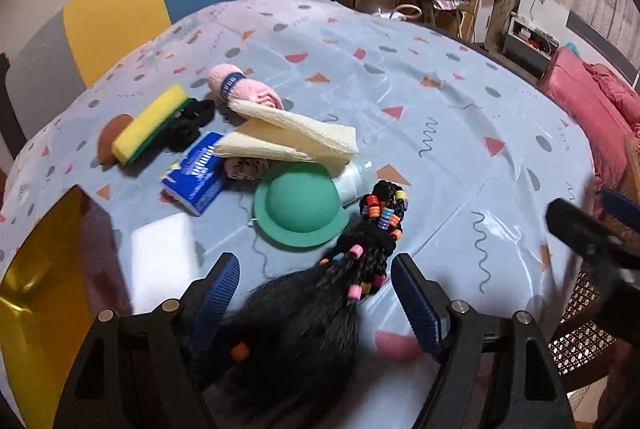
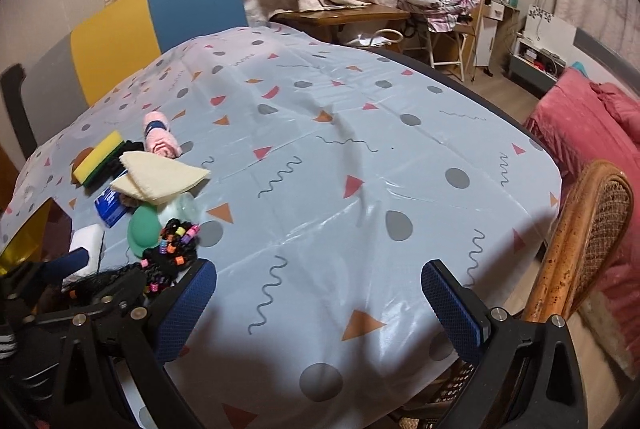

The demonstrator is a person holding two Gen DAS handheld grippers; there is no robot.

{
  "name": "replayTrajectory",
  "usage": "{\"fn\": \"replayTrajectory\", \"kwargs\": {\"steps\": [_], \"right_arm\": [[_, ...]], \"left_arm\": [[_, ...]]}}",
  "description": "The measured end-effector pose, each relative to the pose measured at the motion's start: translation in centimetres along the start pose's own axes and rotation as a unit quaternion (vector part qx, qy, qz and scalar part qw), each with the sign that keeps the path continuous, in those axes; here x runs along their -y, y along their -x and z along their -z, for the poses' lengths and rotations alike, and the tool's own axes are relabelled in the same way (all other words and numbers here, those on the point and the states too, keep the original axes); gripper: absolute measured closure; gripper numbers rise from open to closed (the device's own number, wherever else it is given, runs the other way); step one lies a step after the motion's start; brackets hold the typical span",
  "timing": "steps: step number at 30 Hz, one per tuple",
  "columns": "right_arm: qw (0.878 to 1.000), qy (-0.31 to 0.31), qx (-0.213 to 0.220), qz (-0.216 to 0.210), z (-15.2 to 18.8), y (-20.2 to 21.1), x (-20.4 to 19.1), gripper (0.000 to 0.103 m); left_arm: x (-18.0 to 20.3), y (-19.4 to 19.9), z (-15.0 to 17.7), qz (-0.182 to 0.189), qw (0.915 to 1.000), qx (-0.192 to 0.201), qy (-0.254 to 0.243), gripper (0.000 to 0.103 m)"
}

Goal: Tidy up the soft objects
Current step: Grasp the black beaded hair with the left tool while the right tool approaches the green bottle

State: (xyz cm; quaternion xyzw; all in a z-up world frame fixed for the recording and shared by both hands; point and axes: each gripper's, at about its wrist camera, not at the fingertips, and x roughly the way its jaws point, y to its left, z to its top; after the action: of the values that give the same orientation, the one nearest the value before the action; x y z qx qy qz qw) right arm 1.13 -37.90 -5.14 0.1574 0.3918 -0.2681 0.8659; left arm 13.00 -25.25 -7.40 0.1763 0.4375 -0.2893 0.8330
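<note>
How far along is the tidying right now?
Nothing looks sorted yet. The left gripper is open around the beaded wig, not gripping. The right gripper hangs open over bare tablecloth. The sponge, pink roll, cloth and green hat remain piled.

The tablecloth (image 2: 320,189) is glossy plastic, creased and catching the light. The yellow sponge (image 1: 150,123) looks porous and matt, the folded cream cloth (image 1: 296,137) coarse-woven. The green hat (image 1: 300,209) is smooth matt foam. Shiny plastic beads dot the black braided hair (image 1: 320,309). The chair (image 2: 580,229) is woven cane.
</note>
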Motion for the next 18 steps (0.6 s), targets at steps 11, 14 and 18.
{"fn": "replayTrajectory", "kwargs": {"steps": [11,14,18], "right_arm": [[1.0,0.024,0.009,0.005,0.3,-0.1,-0.8,0.0],[0.999,0.03,0.012,0.007,0.4,-0.1,-1.1,0.0],[0.999,0.042,0.016,-0.004,0.7,-0.1,-1.7,0.0]], "left_arm": [[0.7,-3.5,1.5,0.035,0.9991,-0.019,0.012,0.04],[0.6,-2.9,2.0,0.04,0.999,-0.012,0.015,0.062],[0.3,-2.0,3.2,0.041,0.9988,-0.003,0.025,0.075]]}}
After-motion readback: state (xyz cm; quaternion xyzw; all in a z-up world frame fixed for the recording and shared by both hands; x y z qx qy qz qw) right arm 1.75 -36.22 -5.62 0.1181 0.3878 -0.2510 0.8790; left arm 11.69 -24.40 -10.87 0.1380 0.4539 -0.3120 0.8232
